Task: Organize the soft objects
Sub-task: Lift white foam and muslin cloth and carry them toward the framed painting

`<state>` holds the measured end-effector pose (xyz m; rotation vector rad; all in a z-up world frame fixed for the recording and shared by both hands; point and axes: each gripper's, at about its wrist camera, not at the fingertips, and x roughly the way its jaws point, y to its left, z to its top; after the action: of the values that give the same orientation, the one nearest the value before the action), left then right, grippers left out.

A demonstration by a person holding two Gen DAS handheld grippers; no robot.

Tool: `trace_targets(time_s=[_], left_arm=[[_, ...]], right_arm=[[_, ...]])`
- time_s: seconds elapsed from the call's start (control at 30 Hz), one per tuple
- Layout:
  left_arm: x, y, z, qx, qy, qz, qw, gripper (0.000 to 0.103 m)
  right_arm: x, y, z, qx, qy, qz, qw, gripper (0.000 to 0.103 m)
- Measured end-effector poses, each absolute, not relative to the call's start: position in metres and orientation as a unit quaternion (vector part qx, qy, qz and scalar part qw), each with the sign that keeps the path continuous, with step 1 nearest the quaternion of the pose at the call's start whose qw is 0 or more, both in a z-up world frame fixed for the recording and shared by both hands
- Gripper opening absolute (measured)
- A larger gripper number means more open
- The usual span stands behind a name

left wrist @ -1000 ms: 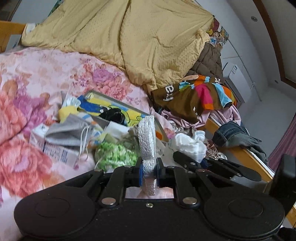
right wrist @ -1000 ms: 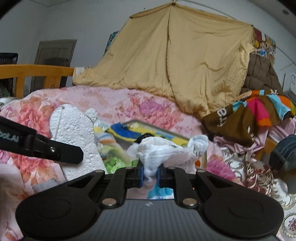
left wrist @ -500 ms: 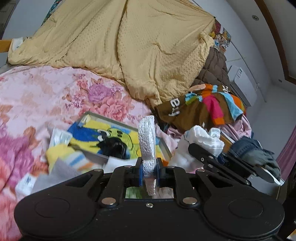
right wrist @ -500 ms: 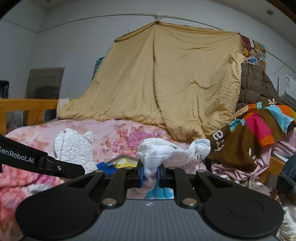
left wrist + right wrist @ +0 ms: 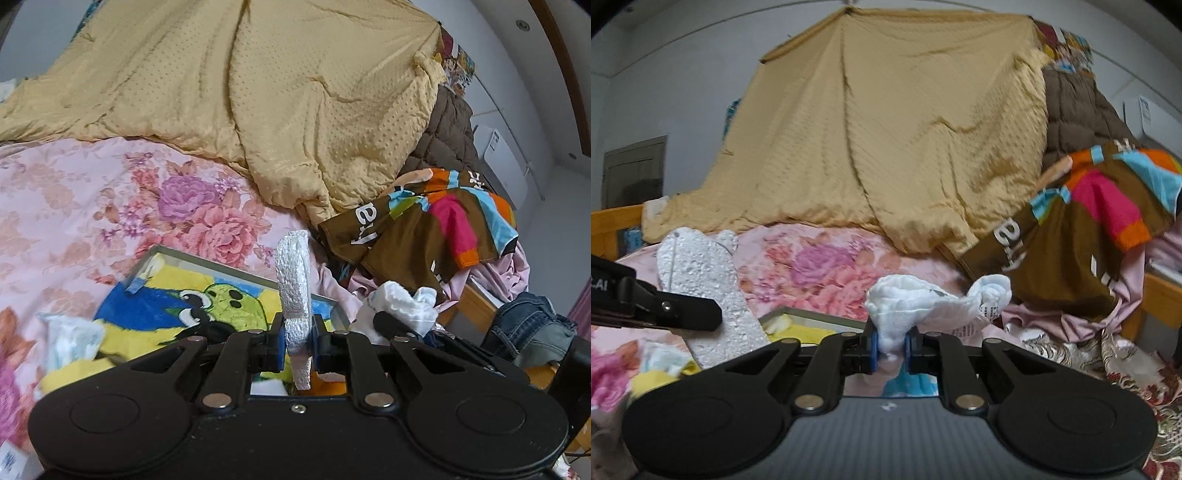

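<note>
We are holding two soft white things above a cluttered bed [image 5: 74,206]. In the left wrist view, low centre, our left claw [image 5: 298,343] is clenched on a flat white foam piece [image 5: 293,280], seen edge-on and standing upright out of the pads. In the right wrist view, low centre, our right claw [image 5: 889,345] is clenched on a crumpled white cloth [image 5: 923,306], pinched at its lower end so that the rest is flopping toward the right of the frame. We judge each grip is keeping its thing clear of the mess while it is being carried.

In the right view the foam piece is showing broadside at middle left, shaped like a small bear, with the left claw's black finger [image 5: 683,314] across it.

Below both claws a framed cartoon picture [image 5: 192,295] is lying flat on the floral bedspread, with loose wrappers [image 5: 70,339] at lower left. A yellow quilt [image 5: 258,92] is filling the top of both frames. At right a brown striped garment [image 5: 424,236] and jeans [image 5: 528,325] are heaped near the wooden bed edge, crowding that side, so free room for setting things down looks scarce.
</note>
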<state>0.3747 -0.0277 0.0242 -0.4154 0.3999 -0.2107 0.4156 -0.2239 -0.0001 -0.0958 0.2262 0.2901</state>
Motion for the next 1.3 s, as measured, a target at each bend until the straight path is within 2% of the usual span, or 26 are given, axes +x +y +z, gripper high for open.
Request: trace_targets(time_s=[0.2, 0.53, 0.9, 1.0, 1.13, 1.3], left_arm=[[0.416, -0.038, 0.020, -0.190, 0.210, -0.102, 0.954, 0.014], [0.468, -0.037, 0.000, -0.165, 0.243, -0.074, 0.953, 0.014], [0.501, -0.049, -0.029, -0.180, 0.282, -0.069, 0.940, 0.014], [0.503, -0.049, -0.037, -0.189, 0.290, -0.064, 0.936, 0.014], [0.505, -0.047, -0.043, -0.200, 0.300, -0.054, 0.931, 0.014], [0.505, -0.044, -0.047, -0.195, 0.308, -0.041, 0.930, 0.014]], right_arm=[[0.450, -0.238, -0.016, -0.007, 0.162, 0.146, 0.976, 0.014], [0.479, -0.254, -0.028, 0.057, 0.194, 0.181, 0.963, 0.014], [0.490, -0.254, -0.040, 0.094, 0.224, 0.200, 0.949, 0.015], [0.490, -0.254, -0.041, 0.098, 0.228, 0.204, 0.947, 0.017], [0.494, -0.254, -0.046, 0.114, 0.245, 0.210, 0.940, 0.025], [0.496, -0.255, -0.051, 0.125, 0.256, 0.212, 0.935, 0.025]])
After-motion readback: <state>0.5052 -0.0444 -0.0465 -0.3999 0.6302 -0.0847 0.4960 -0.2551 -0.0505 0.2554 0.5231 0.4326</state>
